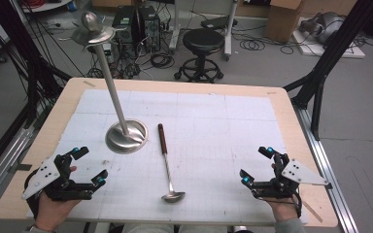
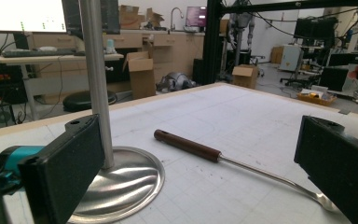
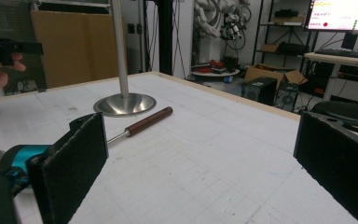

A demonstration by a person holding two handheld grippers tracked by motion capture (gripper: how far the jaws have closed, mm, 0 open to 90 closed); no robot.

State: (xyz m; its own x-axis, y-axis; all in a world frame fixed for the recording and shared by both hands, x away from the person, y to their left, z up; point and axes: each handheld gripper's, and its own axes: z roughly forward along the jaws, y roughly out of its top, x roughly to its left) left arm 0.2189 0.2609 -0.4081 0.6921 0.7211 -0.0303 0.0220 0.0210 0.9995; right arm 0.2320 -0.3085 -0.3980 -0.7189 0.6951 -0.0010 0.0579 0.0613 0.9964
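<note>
White gridded tabletop [image 1: 233,121] fills mid-frame. Left tongs [image 1: 88,166] at lower left and right tongs [image 1: 256,165] at lower right both stand spread wide, holding nothing. Ladle [image 1: 167,165] lies between them at lower centre, untouched, beside the steel stand [image 1: 126,136]. Open surface surrounds it.

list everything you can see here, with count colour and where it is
ladle: 1, steel with brown handle, flat at table centre
stand: 1, silver pole on round base, left of the ladle
mat: 1, white gridded, covering the table
table: 1, pale wood
stool: 1, black, on the floor beyond the table
left gripper: 1, black, near left edge, open
right gripper: 1, black, near right edge, open
</note>
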